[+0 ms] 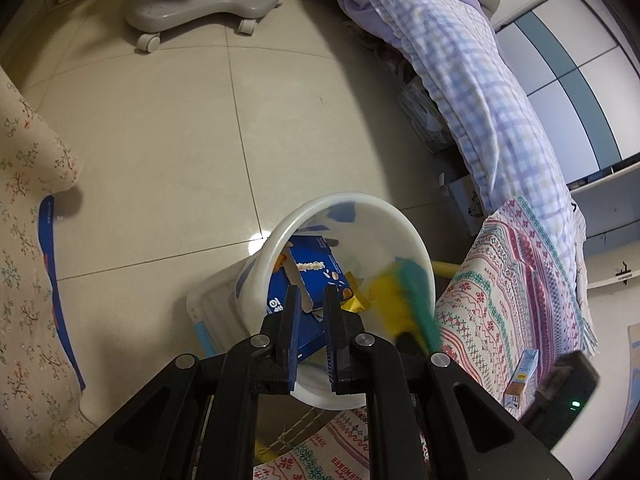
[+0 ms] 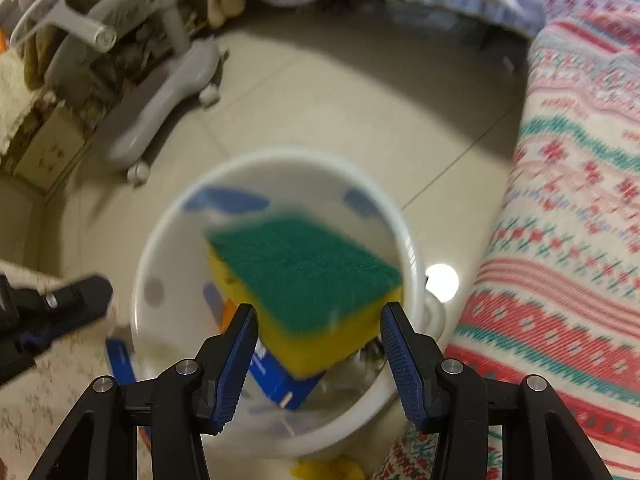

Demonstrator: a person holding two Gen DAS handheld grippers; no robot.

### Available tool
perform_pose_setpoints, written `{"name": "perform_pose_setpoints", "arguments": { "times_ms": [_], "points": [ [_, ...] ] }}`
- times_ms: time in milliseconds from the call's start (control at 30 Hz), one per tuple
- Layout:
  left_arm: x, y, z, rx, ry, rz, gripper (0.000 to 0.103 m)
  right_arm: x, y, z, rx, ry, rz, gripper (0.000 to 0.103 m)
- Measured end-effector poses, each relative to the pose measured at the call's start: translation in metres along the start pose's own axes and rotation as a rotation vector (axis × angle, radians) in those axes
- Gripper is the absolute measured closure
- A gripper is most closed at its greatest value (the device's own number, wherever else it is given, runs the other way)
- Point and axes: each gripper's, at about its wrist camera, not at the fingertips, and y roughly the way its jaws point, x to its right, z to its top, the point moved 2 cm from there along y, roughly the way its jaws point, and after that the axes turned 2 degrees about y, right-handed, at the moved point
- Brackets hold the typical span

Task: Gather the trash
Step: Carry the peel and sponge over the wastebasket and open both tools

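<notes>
- The right gripper (image 2: 318,316) has its blue-padded jaws spread wide apart.
- A blurred yellow sponge with a green scouring top (image 2: 308,280) sits between the jaw tips, over the round white plastic bin (image 2: 408,232).
- A blue cardboard box (image 2: 280,384) lies inside the bin, under the sponge.
- A grey wheeled stand base (image 2: 168,96) stands at 10 o'clock.
- A patterned woven blanket (image 2: 568,200) lies at 3 o'clock.

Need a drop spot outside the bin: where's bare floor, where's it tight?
Free: the tiled floor between the grey wheeled base, the floral fabric and the white bin. Crowded: the bin holds a blue box and wrappers, with the sponge over it between the open right claw. Clutter lines the bed edge.
</notes>
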Motion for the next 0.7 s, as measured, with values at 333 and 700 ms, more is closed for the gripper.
{"name": "perform_pose_setpoints", "arguments": {
  "times_ms": [333, 700],
  "points": [
    [0.011, 0.002, -0.003, -0.010, 0.045, -0.004, 0.091, 0.016, -0.023, -0.016, 0.047, -0.036, -0.012, 0.047],
    [0.046, -0.003, -0.015, -0.014, 0.119, -0.017, 0.091, 0.044, -0.083, -0.045, 0.105, -0.071, -0.028, 0.047]
  ]
}}
